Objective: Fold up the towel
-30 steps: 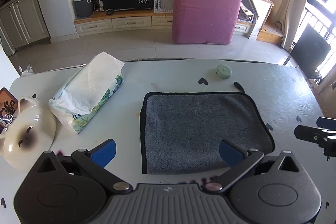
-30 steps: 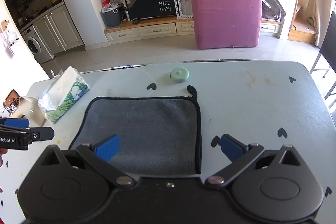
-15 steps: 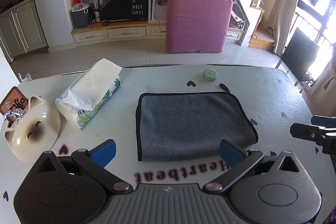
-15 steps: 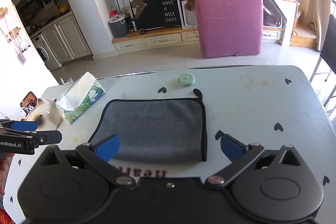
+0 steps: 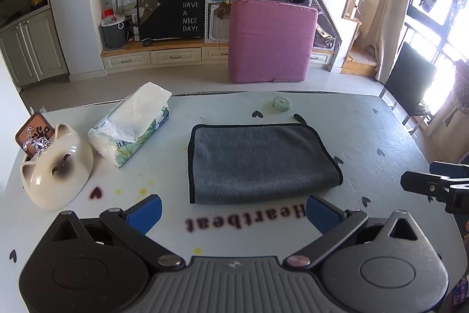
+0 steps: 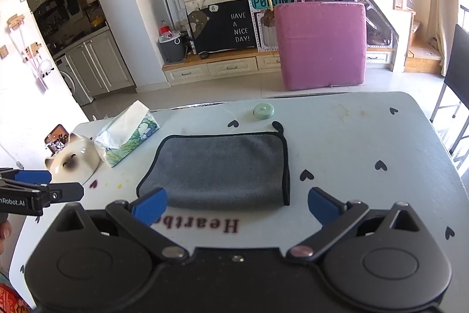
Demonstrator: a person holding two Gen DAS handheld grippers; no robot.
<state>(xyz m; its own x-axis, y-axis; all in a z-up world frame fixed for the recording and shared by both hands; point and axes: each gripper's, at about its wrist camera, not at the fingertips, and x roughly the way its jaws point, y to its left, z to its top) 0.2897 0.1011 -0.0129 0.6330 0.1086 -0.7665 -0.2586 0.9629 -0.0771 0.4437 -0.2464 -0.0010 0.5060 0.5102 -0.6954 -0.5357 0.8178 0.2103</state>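
Observation:
A grey towel (image 5: 261, 162) with black edging lies folded flat on the white table (image 5: 366, 131); it also shows in the right wrist view (image 6: 222, 169). A small hanging loop sticks out at its far right corner. My left gripper (image 5: 233, 210) is open and empty, held above the table's near edge, short of the towel. My right gripper (image 6: 237, 206) is open and empty, also back from the towel's near edge. Each gripper shows at the side of the other's view.
A tissue pack (image 5: 132, 123) and a cat-shaped ceramic bowl (image 5: 57, 166) sit left of the towel. A small green round disc (image 5: 281, 102) lies beyond it. The table (image 6: 366, 137) has black heart marks and "Heartbeat" lettering. A dark chair (image 5: 410, 87) stands at right.
Both grippers have pulled back and risen away from the towel, which now looks smaller and farther. The towel itself has not moved.

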